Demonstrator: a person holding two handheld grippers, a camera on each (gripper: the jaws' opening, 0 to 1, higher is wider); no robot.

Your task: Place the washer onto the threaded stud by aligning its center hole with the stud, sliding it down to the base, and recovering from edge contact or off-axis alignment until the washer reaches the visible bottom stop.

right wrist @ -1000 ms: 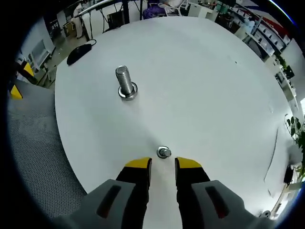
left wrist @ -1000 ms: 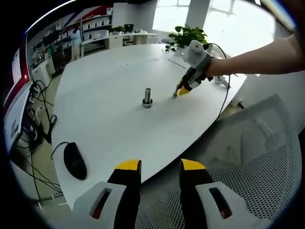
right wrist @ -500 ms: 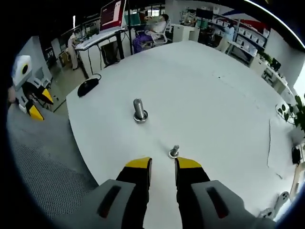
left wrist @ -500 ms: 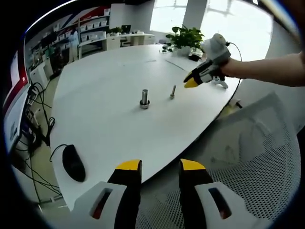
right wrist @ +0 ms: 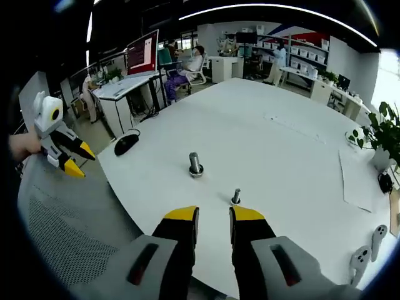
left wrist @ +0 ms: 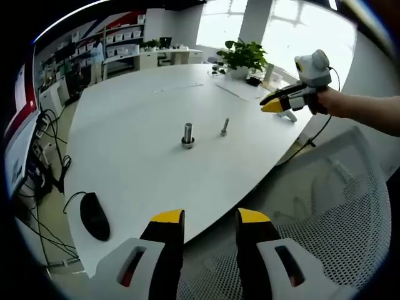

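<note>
- Two studs stand mid-frame on the table (left wrist: 125, 144): big stud (left wrist: 187, 135), small stud (left wrist: 224, 127)
- Washer ringing the big stud's base
- Left gripper (left wrist: 208, 220) and right gripper (right wrist: 212, 215): slightly apart, empty
- One mouse (left wrist: 95, 215), lower left

Open office: desks (right wrist: 128, 90), monitor (right wrist: 142, 57), shelving (left wrist: 122, 34)

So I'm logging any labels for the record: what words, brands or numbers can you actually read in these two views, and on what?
None can be read.
Red screen on the far desk: light marks, too blurred to read.
Red and white panel at the room's edge: no legible text.
Stud and small bolt: no markings visible.
</note>
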